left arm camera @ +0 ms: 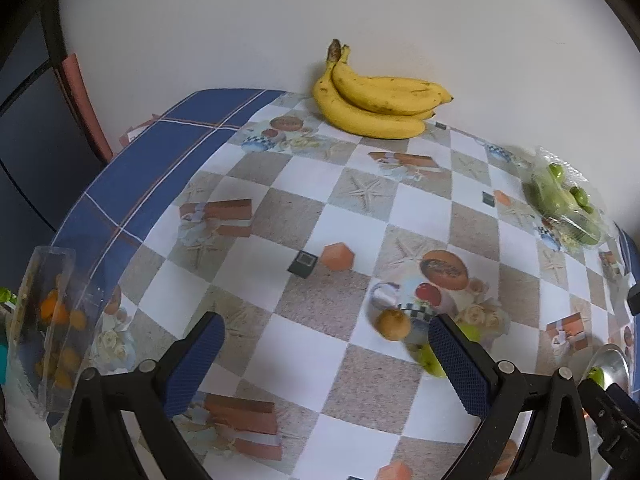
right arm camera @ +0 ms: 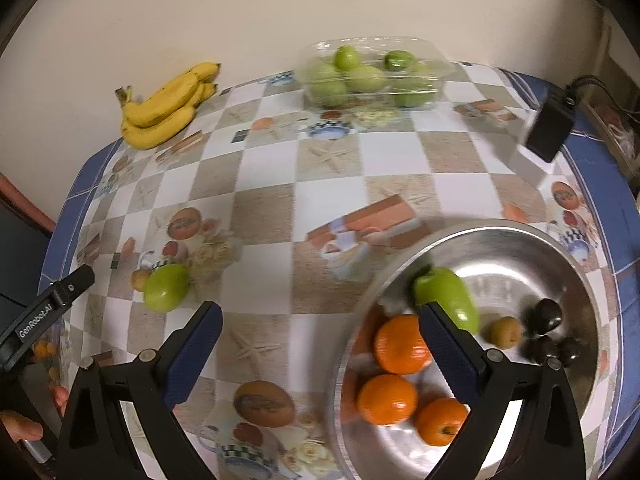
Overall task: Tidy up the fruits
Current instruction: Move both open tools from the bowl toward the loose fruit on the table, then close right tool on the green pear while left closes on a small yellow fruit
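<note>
My left gripper [left arm camera: 326,364] is open and empty above the table. A small brown fruit [left arm camera: 394,323] and a green apple [left arm camera: 432,358] lie on the cloth just left of its right finger [left arm camera: 460,364]. The same apple [right arm camera: 166,287] and brown fruit [right arm camera: 140,279] show at the left in the right wrist view. My right gripper [right arm camera: 320,356] is open and empty over the near rim of a metal bowl [right arm camera: 516,236]. The bowl holds three oranges [right arm camera: 402,344], a green apple [right arm camera: 448,300], a small brown fruit [right arm camera: 506,332] and dark fruits [right arm camera: 546,316].
A banana bunch [left arm camera: 376,100] lies at the far edge by the wall. A clear box of green fruit [right arm camera: 372,76] stands at the back. A clear container with small oranges [left arm camera: 56,320] stands at the left edge. A black adapter [right arm camera: 550,124] sits at the right.
</note>
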`<state>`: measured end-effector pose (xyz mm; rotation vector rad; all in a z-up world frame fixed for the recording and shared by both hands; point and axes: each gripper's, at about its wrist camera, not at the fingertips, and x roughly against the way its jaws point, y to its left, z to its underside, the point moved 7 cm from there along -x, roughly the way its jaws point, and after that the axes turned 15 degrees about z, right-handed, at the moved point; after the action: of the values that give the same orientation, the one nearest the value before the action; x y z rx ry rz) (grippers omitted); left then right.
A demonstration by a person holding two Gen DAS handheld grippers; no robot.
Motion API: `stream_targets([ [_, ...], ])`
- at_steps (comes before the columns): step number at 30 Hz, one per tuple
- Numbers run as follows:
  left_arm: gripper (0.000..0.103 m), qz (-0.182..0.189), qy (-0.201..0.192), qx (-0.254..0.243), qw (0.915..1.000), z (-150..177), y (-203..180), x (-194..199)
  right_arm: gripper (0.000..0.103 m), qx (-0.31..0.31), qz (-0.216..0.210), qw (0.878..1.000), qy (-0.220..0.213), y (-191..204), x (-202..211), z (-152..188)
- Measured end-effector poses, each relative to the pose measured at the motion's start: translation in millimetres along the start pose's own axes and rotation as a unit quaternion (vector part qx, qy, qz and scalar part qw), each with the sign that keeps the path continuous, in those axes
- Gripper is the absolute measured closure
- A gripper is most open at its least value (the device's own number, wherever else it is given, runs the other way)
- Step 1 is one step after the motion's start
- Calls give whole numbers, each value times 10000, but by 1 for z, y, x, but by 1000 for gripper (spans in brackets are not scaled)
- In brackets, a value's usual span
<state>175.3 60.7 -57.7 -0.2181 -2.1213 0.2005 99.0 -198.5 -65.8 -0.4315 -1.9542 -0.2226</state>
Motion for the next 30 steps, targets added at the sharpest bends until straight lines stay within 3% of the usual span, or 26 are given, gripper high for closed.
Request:
stream_targets([
  [12, 0, 147, 54, 582, 9982, -1, 38, -3, 4, 377, -510, 9979, 124, 66, -5, 8],
  [24, 2, 665, 390, 729, 9944, 7, 19, -33, 4, 551, -757, 9953, 233, 106, -24, 9],
  [30, 9, 769, 433, 874, 9923, 4, 22, -42, 4, 567, -880, 9941, 282, 120, -33, 7],
])
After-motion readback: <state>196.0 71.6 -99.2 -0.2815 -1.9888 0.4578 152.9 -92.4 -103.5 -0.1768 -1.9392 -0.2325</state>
